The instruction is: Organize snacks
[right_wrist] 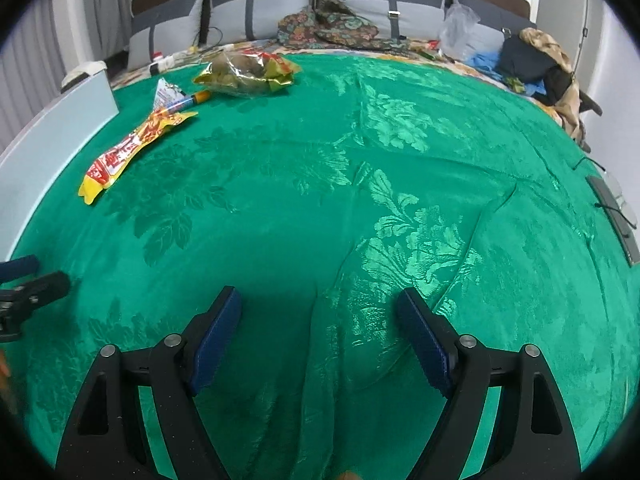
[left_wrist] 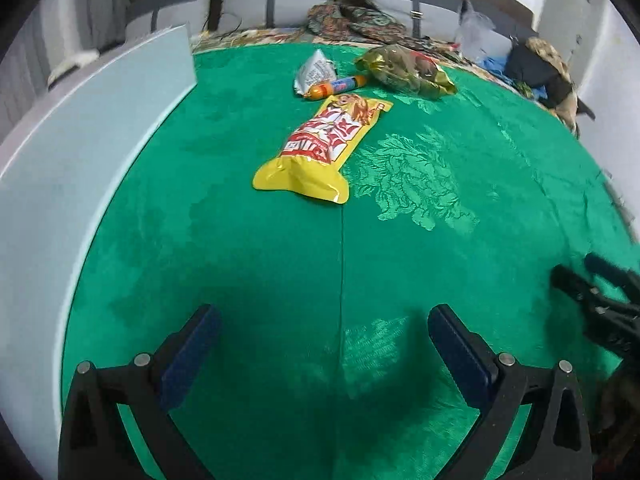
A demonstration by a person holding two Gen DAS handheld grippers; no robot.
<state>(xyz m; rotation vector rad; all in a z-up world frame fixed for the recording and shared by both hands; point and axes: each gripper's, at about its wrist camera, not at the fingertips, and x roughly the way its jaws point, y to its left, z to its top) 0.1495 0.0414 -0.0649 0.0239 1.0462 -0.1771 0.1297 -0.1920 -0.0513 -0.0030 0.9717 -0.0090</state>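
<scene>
Both grippers hang over a bed spread with a green floral-patterned cloth [right_wrist: 360, 184], each with its fingers spread wide and nothing between them. The left gripper [left_wrist: 324, 332] points down at bare cloth, its blue-padded fingers [left_wrist: 192, 344] well apart; the right gripper [right_wrist: 320, 320] does likewise over a creased stretch of the fabric, and shows as a dark blur at the right edge of the left wrist view.

Farther up the cloth lies a long yellow snack packet [left_wrist: 320, 148] with red lettering, flat and clear of both grippers. Just beyond its far end rests a small orange sausage stick [left_wrist: 336, 87], touching a crumpled silver wrapper [left_wrist: 314, 70]. Beside these sits a gold-and-clear bag [left_wrist: 408, 68] of brownish snacks.

A pale blue board [left_wrist: 100, 128] stands along the left side of the cloth. At the head of the bed are grey cushions [right_wrist: 264, 8], patterned fabric [right_wrist: 328, 28], a clear plastic bag [right_wrist: 458, 28] and a heap of dark clothing [right_wrist: 536, 64].
</scene>
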